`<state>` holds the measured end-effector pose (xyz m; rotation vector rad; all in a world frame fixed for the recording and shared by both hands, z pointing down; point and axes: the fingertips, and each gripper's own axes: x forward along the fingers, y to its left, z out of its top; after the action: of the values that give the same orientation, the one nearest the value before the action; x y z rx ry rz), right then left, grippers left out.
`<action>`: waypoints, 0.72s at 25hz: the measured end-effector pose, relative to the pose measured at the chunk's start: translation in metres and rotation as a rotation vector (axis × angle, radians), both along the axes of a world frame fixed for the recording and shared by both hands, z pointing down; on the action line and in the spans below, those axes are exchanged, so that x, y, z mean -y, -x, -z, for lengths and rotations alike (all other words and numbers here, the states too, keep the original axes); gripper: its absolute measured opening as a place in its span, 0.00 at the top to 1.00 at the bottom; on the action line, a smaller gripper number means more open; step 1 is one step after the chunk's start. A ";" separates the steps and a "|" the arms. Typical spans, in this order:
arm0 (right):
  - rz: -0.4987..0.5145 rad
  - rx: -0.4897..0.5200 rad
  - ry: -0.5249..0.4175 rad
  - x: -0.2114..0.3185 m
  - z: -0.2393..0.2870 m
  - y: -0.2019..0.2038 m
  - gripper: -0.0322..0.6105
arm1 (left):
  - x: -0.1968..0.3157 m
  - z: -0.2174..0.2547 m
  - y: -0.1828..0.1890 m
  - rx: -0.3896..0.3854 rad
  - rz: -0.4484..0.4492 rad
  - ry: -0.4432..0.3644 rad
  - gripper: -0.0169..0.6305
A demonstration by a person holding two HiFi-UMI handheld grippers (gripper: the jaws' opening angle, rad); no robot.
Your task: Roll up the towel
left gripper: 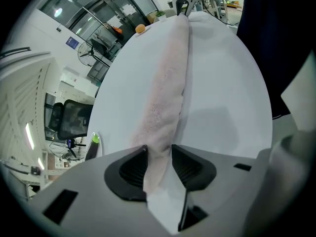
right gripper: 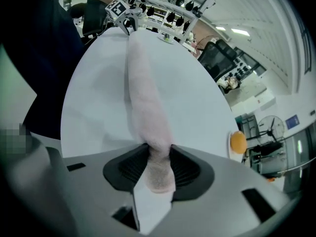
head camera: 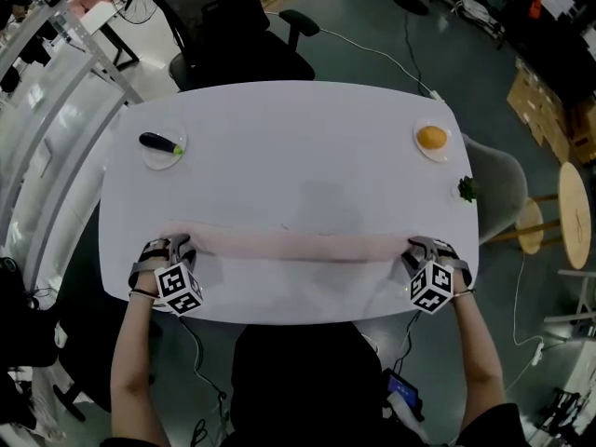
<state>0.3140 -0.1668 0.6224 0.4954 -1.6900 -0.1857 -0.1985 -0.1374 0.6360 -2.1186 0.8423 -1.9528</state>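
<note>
A pale pink towel (head camera: 298, 246) lies as a long narrow roll across the near part of the white table (head camera: 298, 147). My left gripper (head camera: 173, 252) is shut on its left end, and in the left gripper view the towel (left gripper: 165, 93) runs away from between the black pads (left gripper: 132, 169). My right gripper (head camera: 421, 252) is shut on the right end. In the right gripper view the towel (right gripper: 145, 102) is squeezed between the pads (right gripper: 185, 169) and stretches toward the other gripper (right gripper: 123, 18).
A plate with a dark, green-tipped object (head camera: 160, 143) sits at the far left of the table. A plate with an orange (head camera: 432, 138) sits at the far right, a small green thing (head camera: 467, 189) beside the right edge. A black office chair (head camera: 247, 40) stands beyond the table.
</note>
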 end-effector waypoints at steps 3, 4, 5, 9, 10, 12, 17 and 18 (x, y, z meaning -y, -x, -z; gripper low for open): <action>-0.011 0.006 0.002 0.015 -0.001 -0.002 0.71 | 0.017 0.004 0.003 0.019 -0.010 -0.019 0.71; -0.016 0.013 0.000 0.020 0.000 -0.001 0.71 | 0.021 0.005 0.003 0.021 -0.007 -0.019 0.71; -0.021 0.017 -0.003 0.025 0.001 -0.001 0.72 | 0.025 0.005 0.004 0.018 -0.001 -0.015 0.71; -0.036 0.022 0.014 0.039 -0.001 -0.005 0.79 | 0.035 0.002 0.006 0.010 0.012 0.028 0.71; -0.042 0.024 0.028 0.042 -0.004 -0.005 0.80 | 0.037 0.000 0.006 0.014 0.009 0.040 0.71; -0.058 0.030 0.060 0.047 -0.009 -0.004 0.82 | 0.040 -0.005 0.006 0.019 0.016 0.077 0.71; -0.112 0.050 0.134 0.051 -0.019 -0.002 0.85 | 0.041 -0.014 0.006 -0.038 0.111 0.166 0.78; -0.123 0.059 0.142 0.051 -0.019 -0.003 0.85 | 0.041 -0.014 0.006 -0.049 0.118 0.171 0.78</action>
<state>0.3168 -0.2176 0.6417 0.5005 -1.7105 0.0382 -0.2046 -0.1781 0.6503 -2.2675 0.8558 -2.1095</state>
